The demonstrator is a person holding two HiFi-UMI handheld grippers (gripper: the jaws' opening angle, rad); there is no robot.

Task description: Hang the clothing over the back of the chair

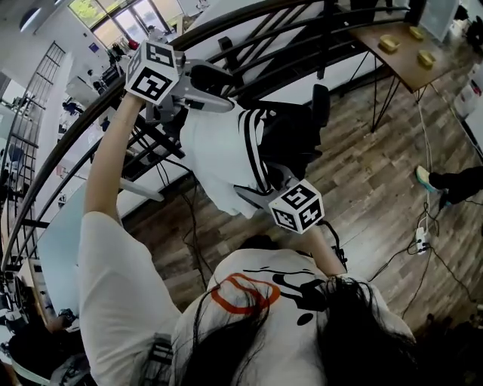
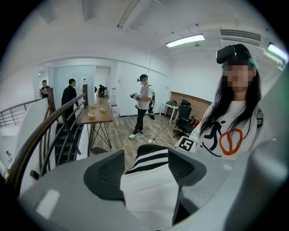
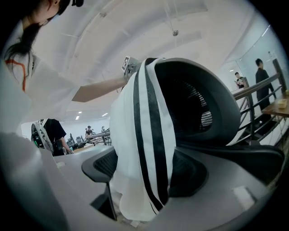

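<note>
You're on a brown wood-plank floor [image 1: 377, 181], with a dark curved stair railing [image 2: 43, 131] along one side. A wooden table [image 1: 400, 69] on thin black hairpin legs stands by the railing, with small yellow blocks [image 1: 389, 43] on top. A white power strip [image 1: 421, 240] and cables lie on the floor. The walls [image 2: 198, 76] and ceiling are white, and a long strip light [image 2: 185, 40] is lit overhead. Windows [image 1: 121, 16] past the railing show daylight and greenery.

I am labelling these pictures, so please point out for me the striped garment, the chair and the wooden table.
striped garment [image 1: 219, 158]: head view, on its white cloth.
chair [image 1: 294, 142]: head view, on its black backrest.
wooden table [image 1: 401, 65]: head view, on the bare top.
</note>
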